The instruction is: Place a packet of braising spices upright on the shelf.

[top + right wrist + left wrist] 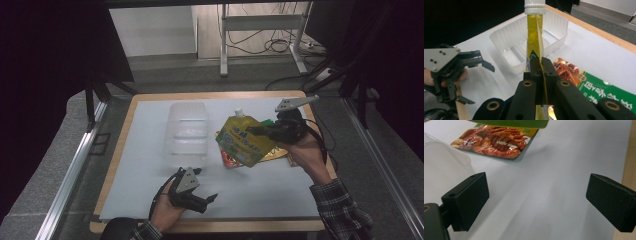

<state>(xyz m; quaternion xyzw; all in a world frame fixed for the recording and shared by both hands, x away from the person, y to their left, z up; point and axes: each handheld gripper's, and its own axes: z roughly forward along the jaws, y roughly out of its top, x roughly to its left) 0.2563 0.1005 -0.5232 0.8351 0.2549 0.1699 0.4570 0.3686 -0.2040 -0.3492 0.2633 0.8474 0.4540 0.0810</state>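
Note:
My right gripper [255, 131] is shut on a yellow-green spouted pouch [242, 140] and holds it in the air over the table's right half. In the right gripper view the jaws [541, 67] pinch the pouch [535, 37] edge-on, white cap up. Beneath it a red snack packet [230, 159] lies flat on the sheet, seen also in the left gripper view [494, 143]. My left gripper [206, 184] rests near the front edge, open, with nothing between its pads [469, 202]. A clear plastic tub [186, 131] stands in the middle.
A green packet [604, 92] lies to the right of the red one. The white sheet [145, 165] covers a wooden table whose rim shows all round. Bare sheet lies between my left gripper [480, 85] and the tub [524, 45].

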